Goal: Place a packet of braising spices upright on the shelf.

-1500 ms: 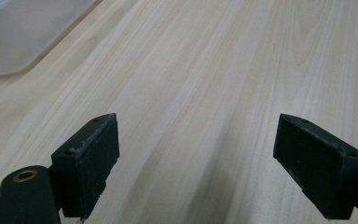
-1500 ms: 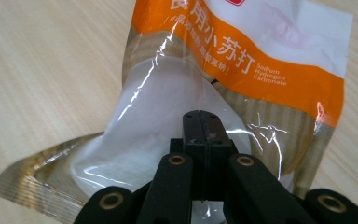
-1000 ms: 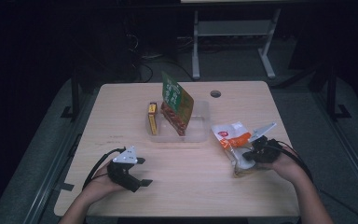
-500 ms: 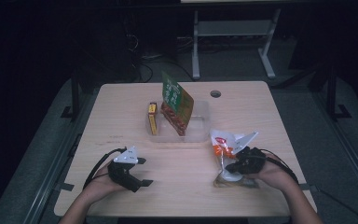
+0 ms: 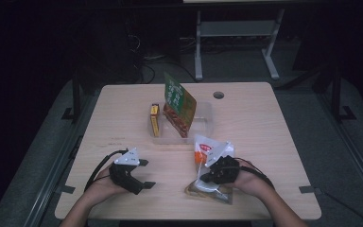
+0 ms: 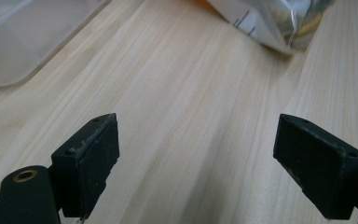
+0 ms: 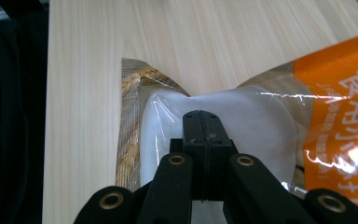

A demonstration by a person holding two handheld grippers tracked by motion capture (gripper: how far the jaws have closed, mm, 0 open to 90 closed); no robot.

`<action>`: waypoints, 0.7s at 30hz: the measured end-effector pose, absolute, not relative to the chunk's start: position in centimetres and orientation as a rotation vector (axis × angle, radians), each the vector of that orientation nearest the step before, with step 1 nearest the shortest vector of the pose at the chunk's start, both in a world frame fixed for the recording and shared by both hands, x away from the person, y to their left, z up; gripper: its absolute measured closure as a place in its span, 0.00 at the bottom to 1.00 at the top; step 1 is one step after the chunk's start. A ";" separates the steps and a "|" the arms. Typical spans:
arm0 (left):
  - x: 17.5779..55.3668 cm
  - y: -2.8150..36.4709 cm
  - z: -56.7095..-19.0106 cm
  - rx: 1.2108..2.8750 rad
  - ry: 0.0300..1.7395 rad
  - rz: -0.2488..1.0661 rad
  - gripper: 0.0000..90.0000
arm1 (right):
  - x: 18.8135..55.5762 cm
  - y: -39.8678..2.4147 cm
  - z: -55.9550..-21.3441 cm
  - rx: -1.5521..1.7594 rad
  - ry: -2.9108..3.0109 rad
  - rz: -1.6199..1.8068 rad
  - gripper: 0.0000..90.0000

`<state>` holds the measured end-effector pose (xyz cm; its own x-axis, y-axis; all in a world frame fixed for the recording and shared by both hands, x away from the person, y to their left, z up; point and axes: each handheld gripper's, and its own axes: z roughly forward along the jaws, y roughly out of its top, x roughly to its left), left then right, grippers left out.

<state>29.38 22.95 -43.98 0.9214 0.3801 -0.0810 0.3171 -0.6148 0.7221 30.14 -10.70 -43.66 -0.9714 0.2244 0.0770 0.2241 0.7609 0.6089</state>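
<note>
We see the snack bag, a clear pouch with an orange and white printed panel, lying near the front edge of the worktop on the right side, in front of the clear plastic tray and apart from it. In the right gripper view the same snack bag spreads flat on the pale wood, its film puckered into a fold just where the jaws meet; a white inner packet and a brownish woven pattern show through the film.

Our right hand-held gripper sits on top of the bag, and its jaws are pressed together, pinching the bag's film between them; the right hand-held gripper looks along its shut black jaws onto that fold.

Our left hand-held gripper rests low over the front left of the worktop, well apart from the bag, with its jaws spread and pointing toward the right. In its own view the left hand-held gripper has bare wood between the two pads, and a corner of the bag lies farther off at the top.

Behind, the tray holds a green and brown packet standing tilted, with a small yellow box upright just to its left. A round cable hole sits near the far edge.
</note>
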 end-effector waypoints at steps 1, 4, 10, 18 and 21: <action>29.4 23.0 -44.0 2.277 0.492 0.103 0.15 | 30.2 -10.3 -43.7 0.371 2.947 1.026 1.00; 29.3 23.0 -44.0 2.277 0.492 0.100 0.15 | 30.0 -9.3 -43.5 0.322 2.936 1.026 1.00; 29.3 23.3 -44.0 2.282 0.490 0.101 0.15 | 29.8 -12.5 -42.8 0.388 2.915 1.034 1.00; 29.3 22.9 -43.9 2.283 0.490 0.095 0.15 | 28.6 -15.3 -44.2 0.435 3.001 1.000 1.00; 29.3 22.9 -43.9 2.288 0.481 0.095 0.15 | 28.5 -14.3 -44.2 0.378 3.029 1.020 1.00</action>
